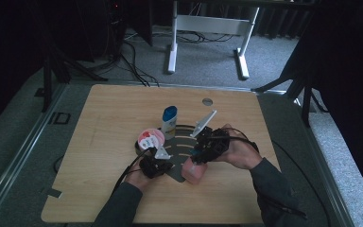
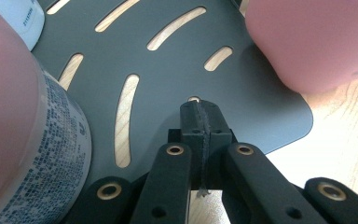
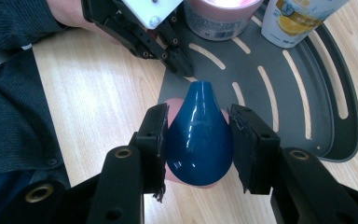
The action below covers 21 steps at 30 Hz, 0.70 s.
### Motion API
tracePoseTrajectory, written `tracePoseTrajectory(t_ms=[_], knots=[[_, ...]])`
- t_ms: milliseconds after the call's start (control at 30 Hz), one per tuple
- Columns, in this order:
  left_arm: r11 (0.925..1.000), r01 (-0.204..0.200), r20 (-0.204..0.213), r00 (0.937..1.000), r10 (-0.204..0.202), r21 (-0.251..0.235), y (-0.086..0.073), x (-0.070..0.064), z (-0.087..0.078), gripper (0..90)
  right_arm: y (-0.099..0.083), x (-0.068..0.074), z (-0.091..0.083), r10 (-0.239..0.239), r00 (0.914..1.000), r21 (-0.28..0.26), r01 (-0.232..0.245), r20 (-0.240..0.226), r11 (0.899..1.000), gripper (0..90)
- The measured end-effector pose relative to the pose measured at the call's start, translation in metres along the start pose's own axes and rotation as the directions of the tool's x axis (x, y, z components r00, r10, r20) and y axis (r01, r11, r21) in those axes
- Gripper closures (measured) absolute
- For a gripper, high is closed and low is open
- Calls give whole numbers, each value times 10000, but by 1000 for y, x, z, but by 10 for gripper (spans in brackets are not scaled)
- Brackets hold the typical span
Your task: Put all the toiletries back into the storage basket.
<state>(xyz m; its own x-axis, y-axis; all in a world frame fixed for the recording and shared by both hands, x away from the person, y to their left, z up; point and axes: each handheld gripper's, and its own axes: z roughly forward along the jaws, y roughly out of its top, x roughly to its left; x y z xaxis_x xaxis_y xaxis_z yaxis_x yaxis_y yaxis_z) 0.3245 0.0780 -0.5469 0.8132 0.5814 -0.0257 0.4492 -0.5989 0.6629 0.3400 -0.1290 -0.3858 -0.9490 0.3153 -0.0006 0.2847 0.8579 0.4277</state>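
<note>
While right tongs [image 3: 196,140] clasp blue-capped pink bottle [image 3: 198,135] | left tongs [image 2: 200,123] clenched on slotted tray [image 2: 168,70] edge

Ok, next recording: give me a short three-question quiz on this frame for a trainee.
1. True or false: the left gripper has its jaws closed on the edge of the dark slotted tray.
2. What does the right gripper hold? A) the white bottle B) the pink bottle by its blue cap C) the round tub
3. Fill in: the white bottle and the tub stand on the ____.

Key: 1 true; 2 B; 3 tray.
</note>
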Motion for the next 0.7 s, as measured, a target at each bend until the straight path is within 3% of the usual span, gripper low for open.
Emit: tracePoseTrajectory(t_ms=[700], knots=[[10000,12,26,10000,-12,-28,0,0,0,900,21,-9,14,70,9997,-4,-69,233,10000,588]])
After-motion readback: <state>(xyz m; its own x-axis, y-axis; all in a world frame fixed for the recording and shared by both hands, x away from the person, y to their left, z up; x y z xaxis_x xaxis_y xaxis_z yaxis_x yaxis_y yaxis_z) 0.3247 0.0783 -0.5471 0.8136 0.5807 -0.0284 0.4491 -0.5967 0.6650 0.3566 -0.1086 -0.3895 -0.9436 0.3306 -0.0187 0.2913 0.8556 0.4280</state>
